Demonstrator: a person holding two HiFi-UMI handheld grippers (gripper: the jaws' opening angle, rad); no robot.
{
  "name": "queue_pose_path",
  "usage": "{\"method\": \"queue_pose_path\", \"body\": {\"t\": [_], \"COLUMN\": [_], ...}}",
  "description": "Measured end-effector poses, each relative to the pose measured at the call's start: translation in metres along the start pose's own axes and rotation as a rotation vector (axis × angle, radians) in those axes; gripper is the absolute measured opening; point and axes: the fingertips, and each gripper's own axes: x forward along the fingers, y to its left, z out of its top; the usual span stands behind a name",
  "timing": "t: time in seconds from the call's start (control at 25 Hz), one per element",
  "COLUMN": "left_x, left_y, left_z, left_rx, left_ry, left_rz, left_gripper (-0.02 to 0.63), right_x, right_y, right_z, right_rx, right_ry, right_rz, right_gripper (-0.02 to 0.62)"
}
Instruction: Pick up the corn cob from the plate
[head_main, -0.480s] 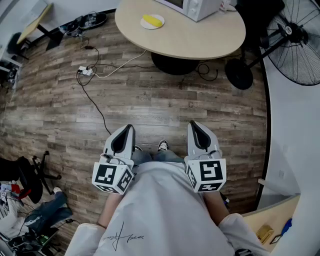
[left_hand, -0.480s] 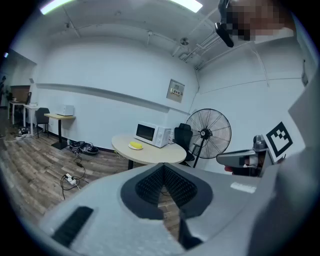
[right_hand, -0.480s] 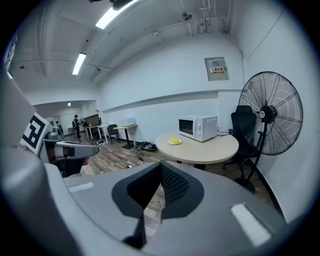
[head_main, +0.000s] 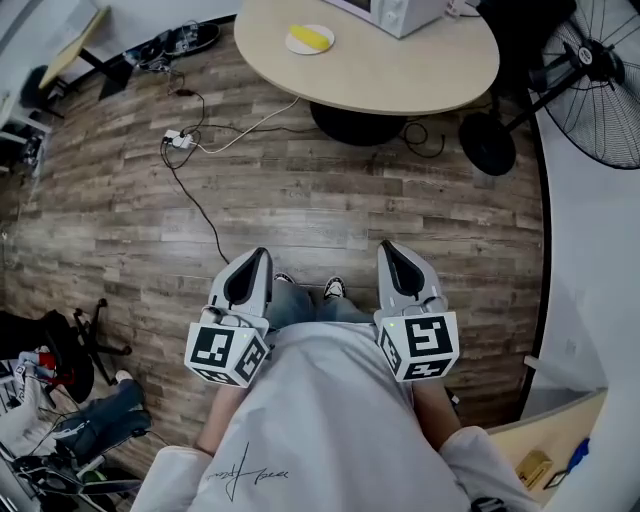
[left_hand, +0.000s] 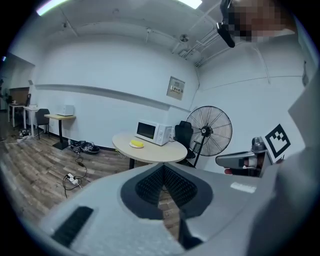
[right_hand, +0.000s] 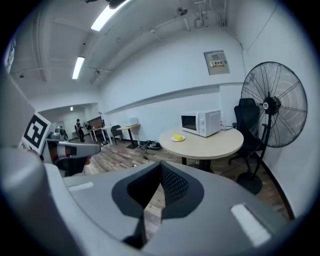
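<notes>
Standing well back from round tabletop (head_main: 400, 70), person holds left gripper (head_main: 257, 256) & right gripper (head_main: 390, 248) closed, empty. Corn cob (head_main: 312, 38) sits on plate (head_main: 296, 47) near tabletop's left edge. Vs. moment ago: feet shifted, tabletop barely nearer; approach still needed.

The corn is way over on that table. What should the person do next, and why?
Probably walk forward to the table. The corn lies on its plate far across the floor, while the left gripper and right gripper sit shut and empty close to the body, too far to reach.
</notes>
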Motion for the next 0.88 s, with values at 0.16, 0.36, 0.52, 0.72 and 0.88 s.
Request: {"method": "queue_pose_path", "body": {"t": [0.16,0.36,0.52,0.72,0.88], "left_x": [0.002,0.007,0.016,0.034,0.048], "left_y": [0.002,0.010,0.024,0.041,0.056], "left_z": [-0.001,-0.004,0.003,0.016,0.022], "left_rx": [-0.004,-0.013,0.000,0.005,0.005], "left_ry": [0.008,0.022,0.021,0.010,0.018], "left_rz": [0.002,-0.007,-0.013,-0.018,-0.030], "left_gripper": [-0.009,-0.009,-0.009,-0.009,-0.009], "right_x": [0.000,0.005,0.019,0.040,0.062], "right_y": [0.008,0.007,0.003,0.004,0.008], "right_z": [0.004,0.014,0.024,0.037,0.047], "right_rx": [0.097,0.087,0.076,0.016,0.031], "right_ry": [-0.039,-0.086,-0.106,-0.110,-0.114], "right_rz": [0.099,0.069,0.016,-0.013,0.007], "right_gripper": [0.009,0.011,0.011,0.006,0.006]}}
